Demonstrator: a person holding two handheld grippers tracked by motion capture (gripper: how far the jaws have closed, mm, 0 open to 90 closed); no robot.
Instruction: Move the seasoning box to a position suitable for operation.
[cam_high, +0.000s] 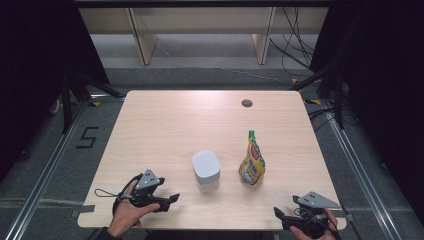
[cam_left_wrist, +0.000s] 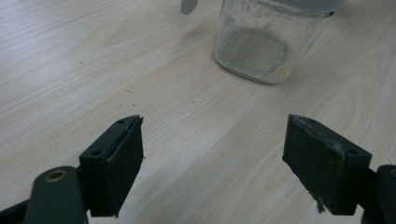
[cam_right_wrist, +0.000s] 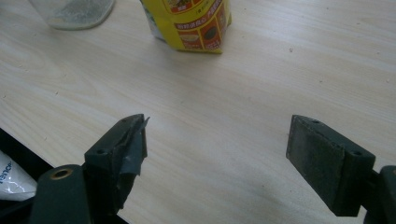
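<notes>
A clear jar with a white lid (cam_high: 206, 171) stands near the middle of the wooden table (cam_high: 165, 125); its glass base (cam_left_wrist: 261, 46) holds a little pale powder. To its right stands a yellow pouch with a green cap (cam_high: 252, 162), whose printed bottom (cam_right_wrist: 189, 25) shows in the right gripper view. My left gripper (cam_high: 172, 199) rests low at the front left, open and empty (cam_left_wrist: 212, 163), pointing toward the jar. At the front right edge my right gripper (cam_high: 277, 214) is open with nothing between its jaws (cam_right_wrist: 217, 161), facing the pouch.
A round cable hole (cam_high: 246, 103) sits near the table's far edge. Dark curtains flank both sides, and wooden furniture legs (cam_high: 142, 42) and cables lie on the floor beyond. A black number mark (cam_high: 87, 137) is on the floor at left.
</notes>
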